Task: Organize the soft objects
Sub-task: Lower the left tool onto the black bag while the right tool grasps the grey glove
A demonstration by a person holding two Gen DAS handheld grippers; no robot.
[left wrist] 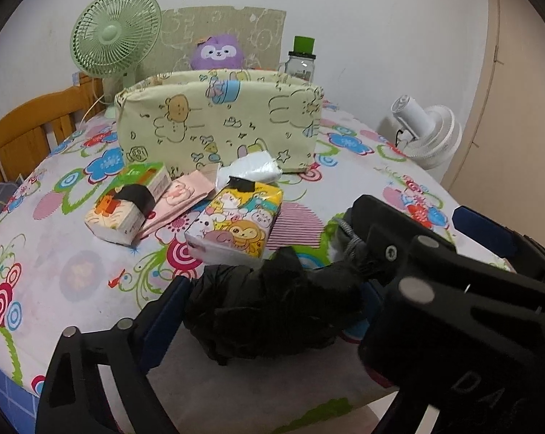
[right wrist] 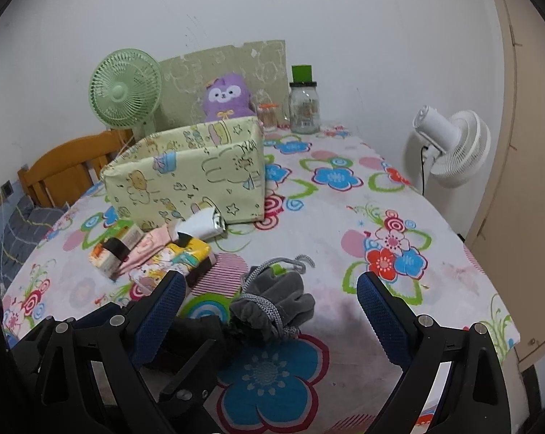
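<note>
On the near edge of the table [right wrist: 344, 217], covered in a flower-print cloth, lies a grey drawstring pouch [right wrist: 276, 303] with a crumpled black soft bundle [left wrist: 269, 311] touching it on the left. The left hand-held gripper [left wrist: 272, 300] has its blue-padded jaws standing wide on either side of the black bundle, and the pads do not visibly press it. The right hand-held gripper [right wrist: 270, 311] is also spread wide, the grey pouch lying between its fingers and apart from both pads. Farther in, left of centre, three tissue packs cluster together: a yellow cartoon pack [left wrist: 236, 220], a pink pack [left wrist: 180, 199] and an orange-and-green pack [left wrist: 128, 202]. Behind them stands a pale green fabric box [left wrist: 218, 123] with cartoon print. At the far edge are a purple plush toy [right wrist: 227, 97], a green desk fan [left wrist: 115, 32] and a glass jar [right wrist: 304, 105]. A white fan [right wrist: 453, 148] stands at the right.
</note>
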